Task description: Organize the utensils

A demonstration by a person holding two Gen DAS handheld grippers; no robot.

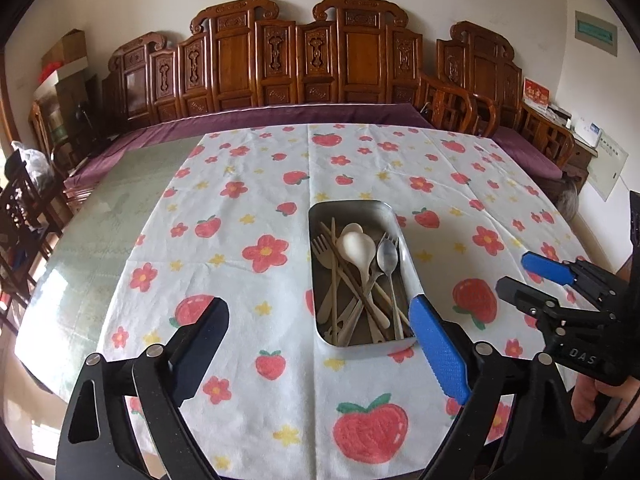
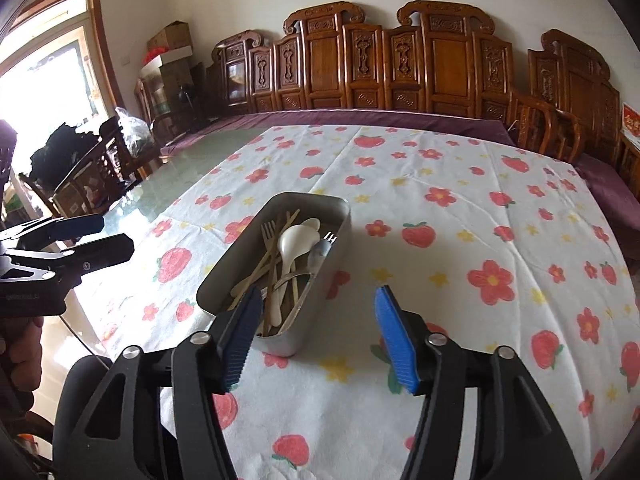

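A metal tray (image 1: 316,216) stands on the strawberry-print cloth and also shows in the right wrist view (image 2: 224,268). It holds mixed utensils: a white spoon (image 1: 358,248), a metal spoon (image 1: 387,257), forks (image 1: 323,251) and chopsticks (image 1: 352,280). My left gripper (image 1: 320,312) is open and empty, just in front of the tray; it also shows in the right wrist view (image 2: 110,236). My right gripper (image 2: 318,300) is open and empty, to the tray's near right; it also shows in the left wrist view (image 1: 516,274).
The cloth (image 1: 248,208) covers most of a glass-topped table (image 1: 100,232). Carved wooden benches (image 1: 304,52) with purple cushions line the far side. Chairs and boxes stand at the left (image 2: 92,176).
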